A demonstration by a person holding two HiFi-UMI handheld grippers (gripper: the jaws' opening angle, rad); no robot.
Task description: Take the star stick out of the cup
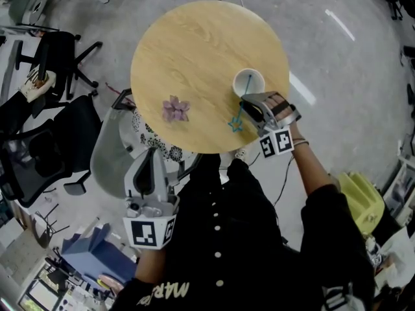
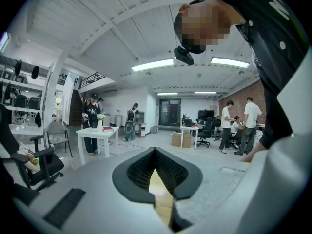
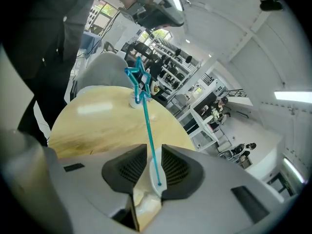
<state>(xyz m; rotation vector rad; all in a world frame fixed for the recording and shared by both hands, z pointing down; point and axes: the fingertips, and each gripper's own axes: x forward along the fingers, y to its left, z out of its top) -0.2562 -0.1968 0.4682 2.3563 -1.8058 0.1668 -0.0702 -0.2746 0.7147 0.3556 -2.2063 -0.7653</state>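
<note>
Teal and thin, the star stick (image 1: 237, 122) stands with its foot in the white cup (image 1: 257, 78) and leans out over the rim on the person's side, so the star hangs beyond the cup, above the round wooden table (image 1: 194, 50). The right gripper (image 1: 249, 105) is in close now, just beside the cup on that same side, tips up against the shaft. Its own view shows it plainly: the stick (image 3: 148, 130) rises through the gap of the right gripper (image 3: 153, 152), with the cup (image 3: 153, 178) showing white low in that gap. The jaws stand partly apart, and the space is far wider than the stick, so the pads are not pinching it. The stick is framed, not gripped.

The left gripper (image 1: 154, 155) is well apart from the cup, off the table's near edge and in front of the person's black shirt. In the left gripper view its jaws (image 2: 156, 151) meet tip to tip with nothing between them, and it looks out at an office floor with people standing in the distance.

A purple flower-shaped piece (image 1: 175, 109) lies flat on the table, well apart from the cup on the left gripper's side.
</note>
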